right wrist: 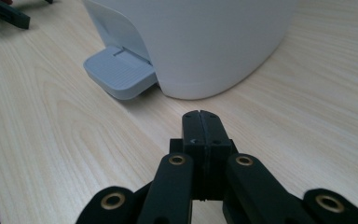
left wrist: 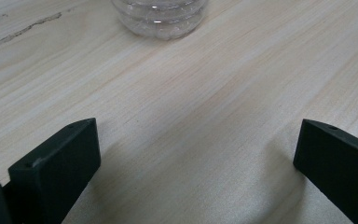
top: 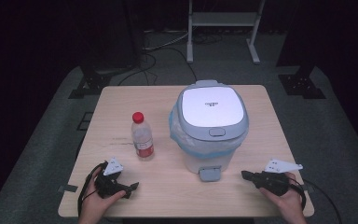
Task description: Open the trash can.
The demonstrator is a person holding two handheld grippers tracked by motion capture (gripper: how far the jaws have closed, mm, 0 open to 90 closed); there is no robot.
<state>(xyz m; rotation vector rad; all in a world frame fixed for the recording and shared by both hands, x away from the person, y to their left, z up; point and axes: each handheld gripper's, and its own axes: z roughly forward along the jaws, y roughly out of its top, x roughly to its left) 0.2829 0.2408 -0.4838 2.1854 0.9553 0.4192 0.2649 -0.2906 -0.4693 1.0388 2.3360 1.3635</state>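
On table, left hand-held gripper (top: pixel 131 187) released, low; right hand-held gripper (right wrist: pixel 200 116) clenched, empty, toward bin pedal (right wrist: pixel 117 71)

A metal rack (top: pixel 223 21) stands on the grey floor (top: pixel 345 135) beyond the table (top: pixel 116 100), with cables (top: pixel 151 60) nearby.

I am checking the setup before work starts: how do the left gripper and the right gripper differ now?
The left gripper has its jaws spread wide apart; the right gripper has its jaws pressed together. The left gripper faces the plastic bottle; the right gripper points toward the pedal of the white bin. Both rest low on the wooden table, each in a hand, and grip nothing.
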